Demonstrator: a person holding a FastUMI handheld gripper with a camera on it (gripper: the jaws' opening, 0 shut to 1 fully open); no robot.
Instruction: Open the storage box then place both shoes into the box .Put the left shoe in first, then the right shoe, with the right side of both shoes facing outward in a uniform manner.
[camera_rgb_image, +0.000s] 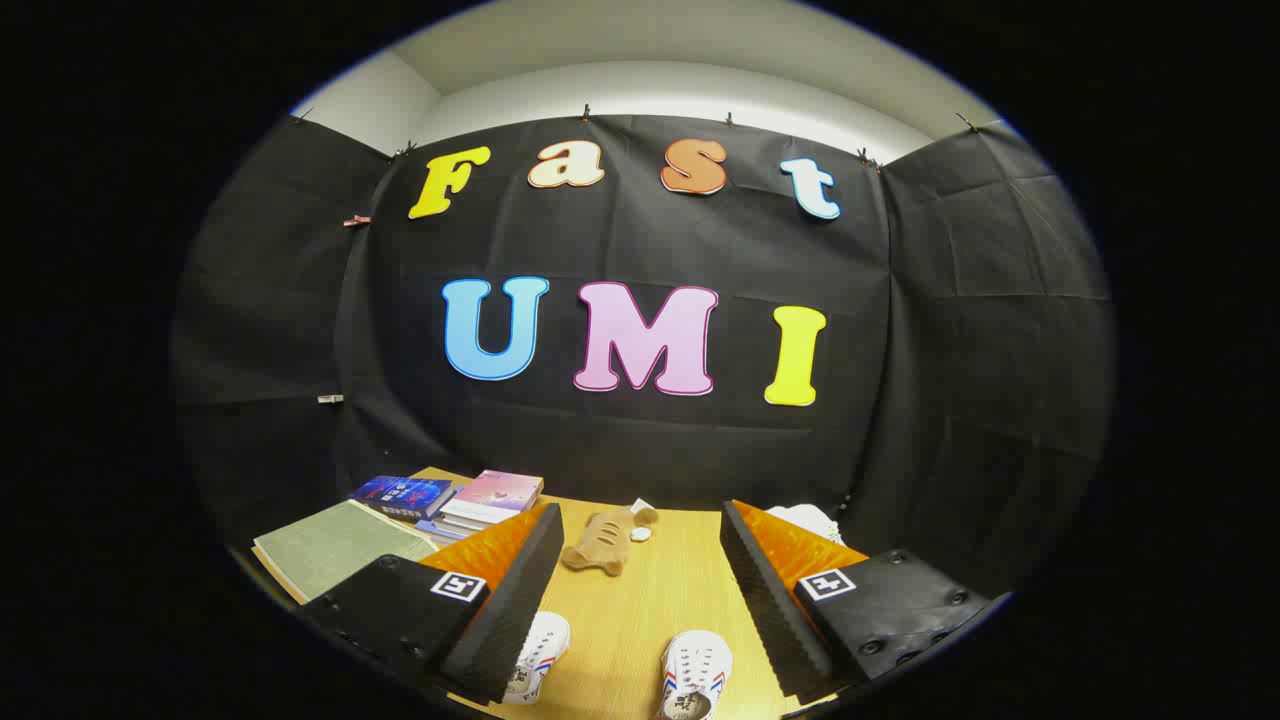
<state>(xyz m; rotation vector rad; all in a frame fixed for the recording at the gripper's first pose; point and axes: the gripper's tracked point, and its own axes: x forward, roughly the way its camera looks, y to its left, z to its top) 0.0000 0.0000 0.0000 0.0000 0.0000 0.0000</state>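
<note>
Gripper (640, 590) fingers stood wide apart and held nothing, raised over the wooden table (640, 600) and looking forward along it toward the booth wall.

Largest of the things ahead was the spread of books: a flat green book (330, 550) just beside the left finger, with a stack of books (490, 500) and a dark blue one (400, 495) beyond it. Straight ahead, between the fingers and farther off, lay a small tan plush toy (600, 545) with a white scrap near it. Beyond the right finger showed part of a white object (805, 520); what it was could not be told, and no storage box could be made out with certainty.

Nearest of all, low between the fingers, sat the two white shoes, one (535, 655) partly tucked under the left finger and the other (695, 675) close to the right finger, both small, with red and blue stripes on their sides. Which was the left shoe could not be judged from there.

They looked light and soft, probably canvas, so the uppers would likely give under pressure. A hold across the firmer heel or the sole edge would probably be steadier than pinching the loose laces.
</note>
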